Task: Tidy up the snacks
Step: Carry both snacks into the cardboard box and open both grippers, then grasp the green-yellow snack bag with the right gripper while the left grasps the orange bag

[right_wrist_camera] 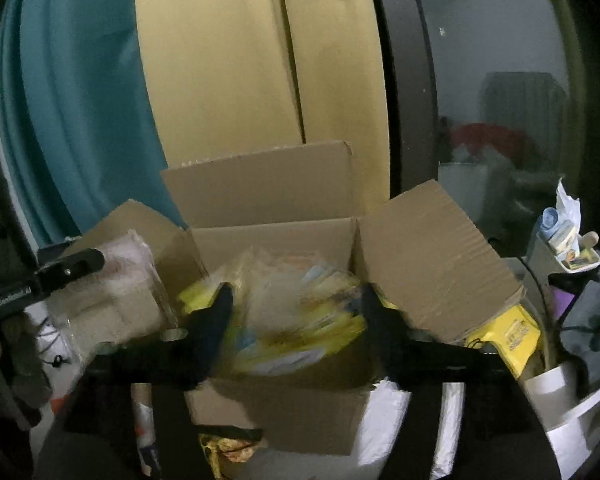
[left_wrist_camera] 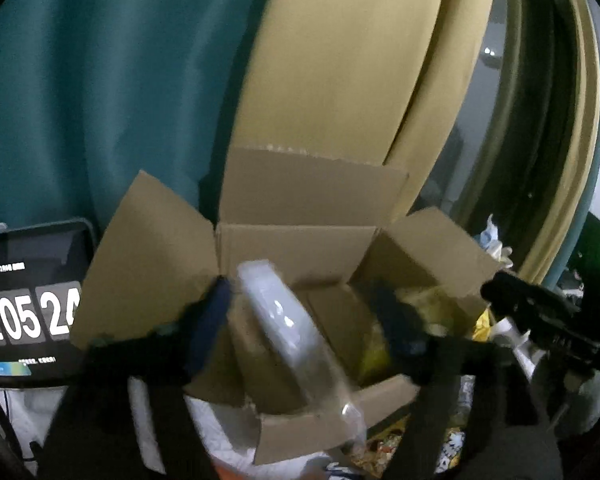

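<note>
An open cardboard box (left_wrist_camera: 296,248) stands in front of both grippers. In the left wrist view a clear-wrapped white snack pack (left_wrist_camera: 288,328) hangs tilted and blurred over the box, between the fingers of my left gripper (left_wrist_camera: 304,316). The jaws stand wide and open, and the right finger is well clear of the pack. My right gripper (right_wrist_camera: 296,316) is open over the box (right_wrist_camera: 272,240), with a blurred yellow snack bag (right_wrist_camera: 300,320) lying loose inside between its fingers. The left gripper (right_wrist_camera: 60,272) also shows at the left edge of the right wrist view.
A tablet showing a clock (left_wrist_camera: 28,312) leans left of the box. Teal and tan curtains (right_wrist_camera: 220,80) hang right behind it. Another yellow bag (right_wrist_camera: 512,332), a white cup (right_wrist_camera: 552,392) and a holder of small items (right_wrist_camera: 568,236) crowd the right side.
</note>
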### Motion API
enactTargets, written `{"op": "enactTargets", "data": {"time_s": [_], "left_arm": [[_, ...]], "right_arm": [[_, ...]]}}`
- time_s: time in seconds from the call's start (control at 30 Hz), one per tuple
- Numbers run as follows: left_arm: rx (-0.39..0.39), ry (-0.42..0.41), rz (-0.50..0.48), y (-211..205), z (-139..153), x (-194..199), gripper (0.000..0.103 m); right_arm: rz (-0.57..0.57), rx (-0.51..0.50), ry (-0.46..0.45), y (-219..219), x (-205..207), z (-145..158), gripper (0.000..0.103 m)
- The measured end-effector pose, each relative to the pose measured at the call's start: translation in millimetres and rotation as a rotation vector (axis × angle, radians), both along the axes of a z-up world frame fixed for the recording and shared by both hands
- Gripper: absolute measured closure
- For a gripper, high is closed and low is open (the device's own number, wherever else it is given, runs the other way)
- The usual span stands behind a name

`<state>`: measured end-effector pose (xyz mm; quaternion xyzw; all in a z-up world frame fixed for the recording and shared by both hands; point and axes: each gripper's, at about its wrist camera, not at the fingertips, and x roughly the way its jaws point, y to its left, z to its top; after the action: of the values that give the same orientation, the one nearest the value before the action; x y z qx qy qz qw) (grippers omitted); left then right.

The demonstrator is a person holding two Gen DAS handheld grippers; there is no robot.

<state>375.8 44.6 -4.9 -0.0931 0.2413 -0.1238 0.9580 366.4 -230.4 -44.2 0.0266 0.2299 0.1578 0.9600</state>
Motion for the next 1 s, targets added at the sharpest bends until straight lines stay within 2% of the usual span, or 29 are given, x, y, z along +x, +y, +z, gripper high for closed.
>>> {"op": "enactTargets", "data": {"time_s": [0.2,0.47,0.83,1.0], "left_arm": [[-0.016,-0.010,0.014,10,6,-25,0.026],[-0.029,0.037,0.051,31,-16,-69,0.025],[0.031,0.218,0.113,57,-95,-100,0.025],[0.095,0.281,0.131,71,-126,-101,0.025]], "right_arm": [[0.023,-0.007,0.048,-2,-20,-12,0.029],[0.071,-0.021,0.129,8,-47,-40,0.029],[0.107,-0.033,0.220,20,-73,-71,0.029],[0.111,-0.034,0.259,24,-75,-83,0.029]]}}
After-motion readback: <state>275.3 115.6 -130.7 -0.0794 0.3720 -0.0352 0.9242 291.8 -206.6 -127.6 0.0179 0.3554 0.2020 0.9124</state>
